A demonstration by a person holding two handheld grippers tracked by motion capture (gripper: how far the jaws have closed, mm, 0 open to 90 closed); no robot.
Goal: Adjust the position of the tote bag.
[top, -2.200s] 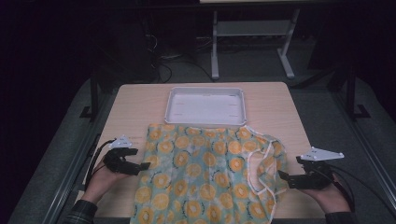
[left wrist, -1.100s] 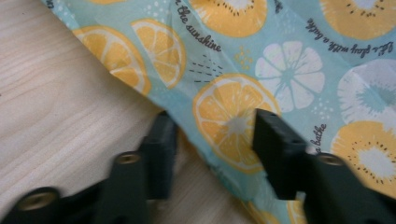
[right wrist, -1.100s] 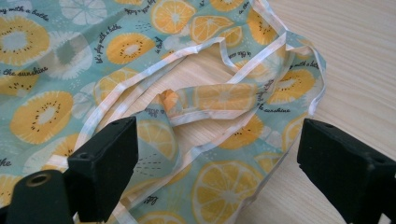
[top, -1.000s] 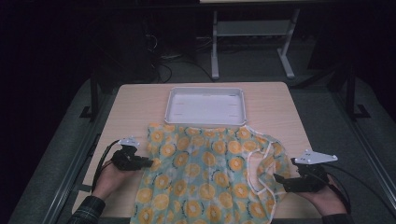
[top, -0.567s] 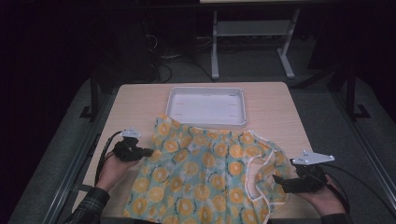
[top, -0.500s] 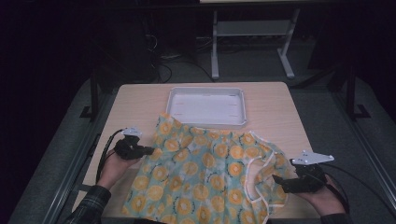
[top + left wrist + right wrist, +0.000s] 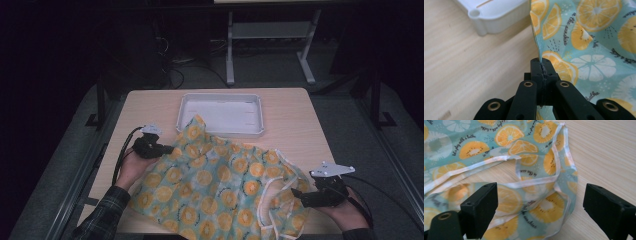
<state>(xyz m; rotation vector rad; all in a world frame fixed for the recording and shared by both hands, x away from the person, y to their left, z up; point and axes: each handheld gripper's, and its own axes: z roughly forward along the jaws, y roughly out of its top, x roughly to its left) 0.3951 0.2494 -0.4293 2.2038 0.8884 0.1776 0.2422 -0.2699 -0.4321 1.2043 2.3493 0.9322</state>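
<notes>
Lying spread across the near half of the wooden table (image 7: 295,115): one teal garment (image 7: 215,185) printed with orange slices, its far corner lifted against the white tray (image 7: 220,114). Left gripper (image 7: 162,148), at the garment's left edge, jaws fully closed and pinching that hem, cloth seam caught between the pads. Right gripper (image 7: 300,196), at the garment's right end, jaws standing wide apart over the white-trimmed edge, gripping nothing.

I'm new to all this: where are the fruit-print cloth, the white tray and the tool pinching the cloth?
fruit-print cloth (image 7: 215,185), high view, its printed middle.
white tray (image 7: 220,131), high view, its near rim.
left gripper (image 7: 541,65), left gripper view, closed jaw tips on the cloth's edge.
</notes>
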